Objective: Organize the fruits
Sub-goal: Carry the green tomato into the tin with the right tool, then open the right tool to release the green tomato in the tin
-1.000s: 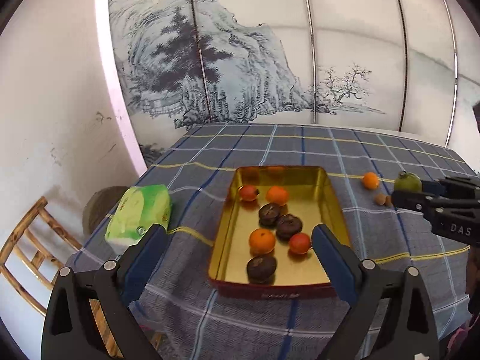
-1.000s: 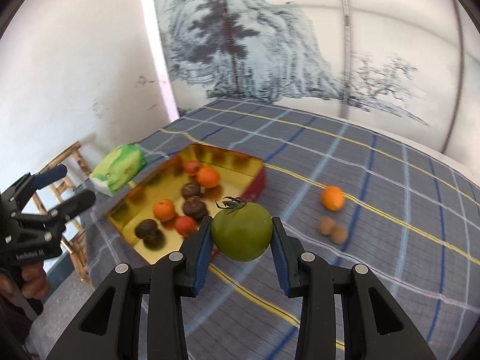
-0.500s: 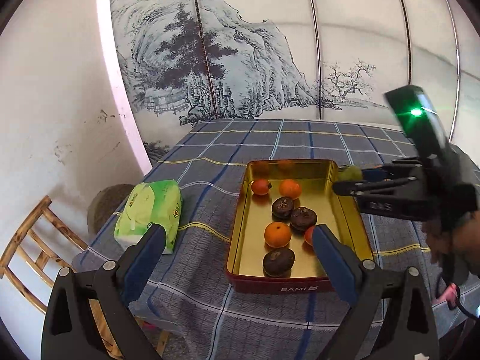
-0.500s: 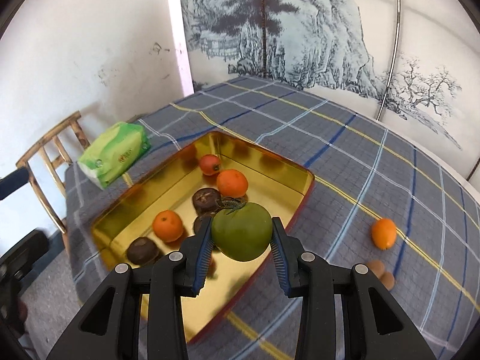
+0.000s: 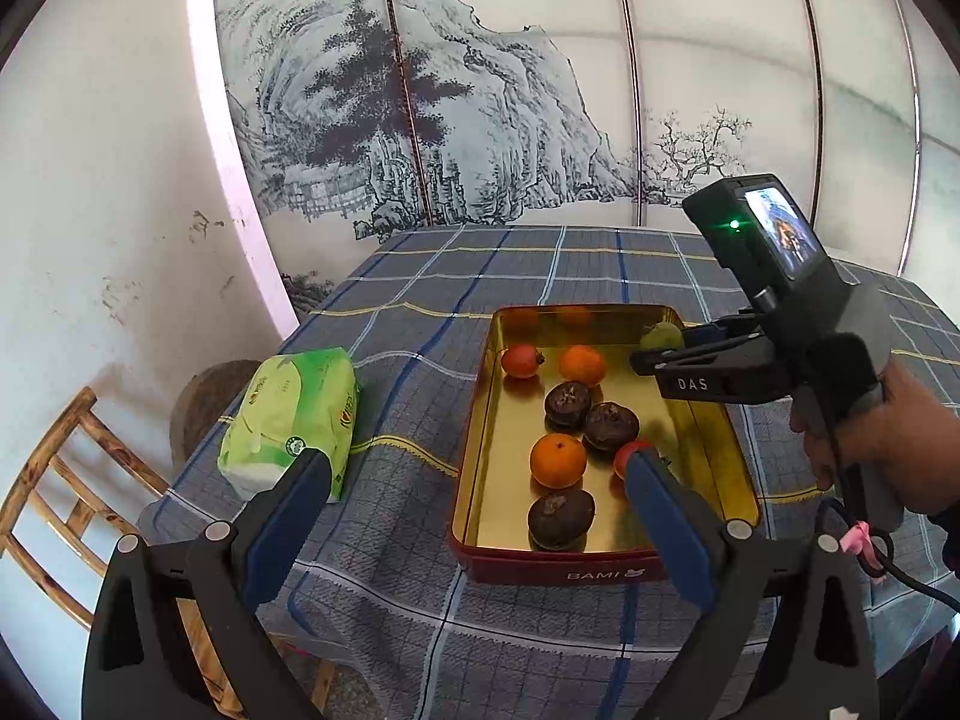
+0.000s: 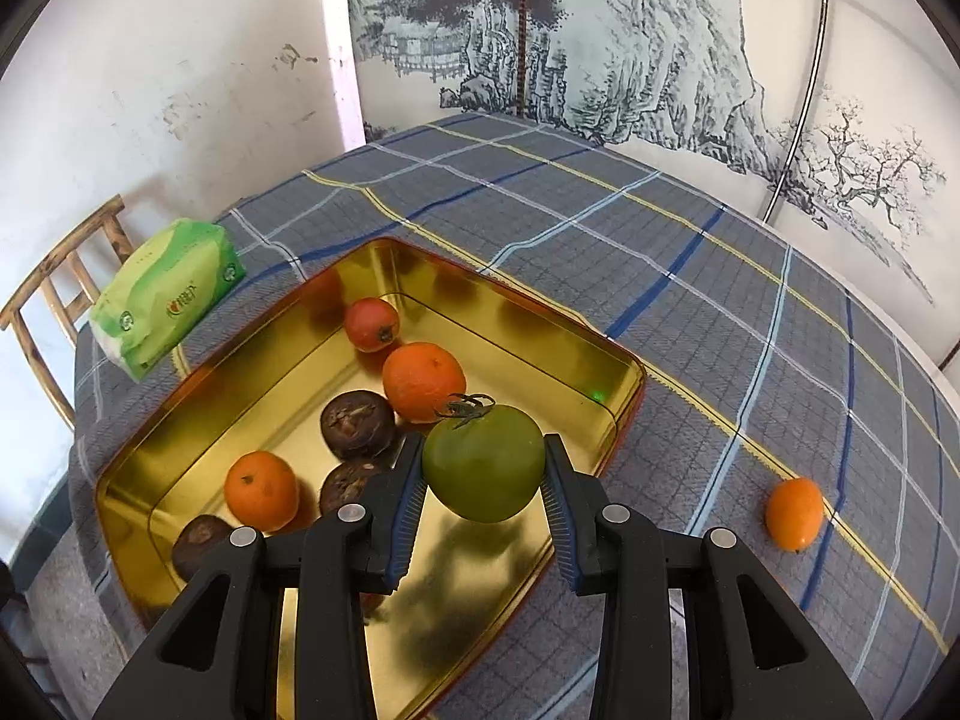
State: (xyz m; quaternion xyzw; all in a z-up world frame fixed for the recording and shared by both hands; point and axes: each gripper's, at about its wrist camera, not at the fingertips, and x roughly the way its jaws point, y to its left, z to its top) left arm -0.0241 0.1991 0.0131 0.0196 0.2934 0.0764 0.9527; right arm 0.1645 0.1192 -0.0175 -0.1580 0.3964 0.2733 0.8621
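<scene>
My right gripper (image 6: 483,465) is shut on a green tomato (image 6: 483,462) with a dark stalk, held above the right part of the gold tin (image 6: 528,324). Inside the tin lie oranges (image 6: 423,381), small red fruits (image 6: 372,324) and dark brown fruits (image 6: 357,423). In the left wrist view the right gripper (image 5: 660,339) reaches in from the right over the tin (image 5: 474,420), the green tomato (image 5: 660,334) peeking out at its tip. My left gripper (image 5: 474,492) stands open before the tin's near end, nothing between its fingers.
One small orange (image 6: 793,513) lies on the checked cloth to the right of the tin. A green tissue pack (image 5: 291,414) sits near the table's left edge. A wooden chair (image 5: 54,480) stands beside the table at left. A painted screen backs the table.
The right gripper carried the green tomato leftward and down from beside the tin to over its inside. The left gripper stayed almost still.
</scene>
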